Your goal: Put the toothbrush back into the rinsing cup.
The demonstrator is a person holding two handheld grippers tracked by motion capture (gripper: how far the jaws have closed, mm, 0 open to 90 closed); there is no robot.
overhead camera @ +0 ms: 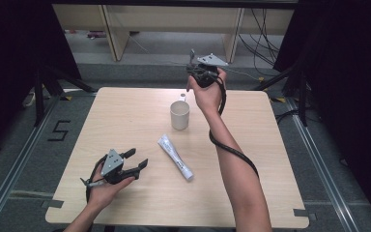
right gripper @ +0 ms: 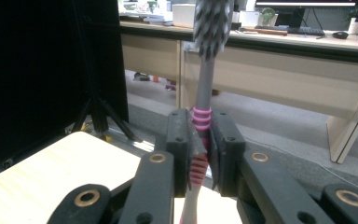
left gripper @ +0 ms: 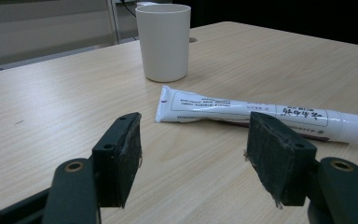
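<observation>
Toothbrush [right gripper: 204, 93] stands upright in the right gripper [right gripper: 203, 154], jaws clamped on its pink-ribbed handle, raised above the table's [overhead camera: 125, 116] far edge past the cup [overhead camera: 179, 114]. The left gripper [left gripper: 193, 158] rests low near the front-left, jaws spread wide (empty), facing the toothpaste tube [left gripper: 261, 116], which seems to lie flat

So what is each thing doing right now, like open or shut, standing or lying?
Left gripper: open, low over the table, holding nothing.
Right gripper: shut on the toothbrush, raised beyond the cup.
Toothbrush: upright, bristles on top, clamped at its pink grip.
Toothpaste tube: lying flat, cap on.
Cup: standing upright on the table.
</observation>
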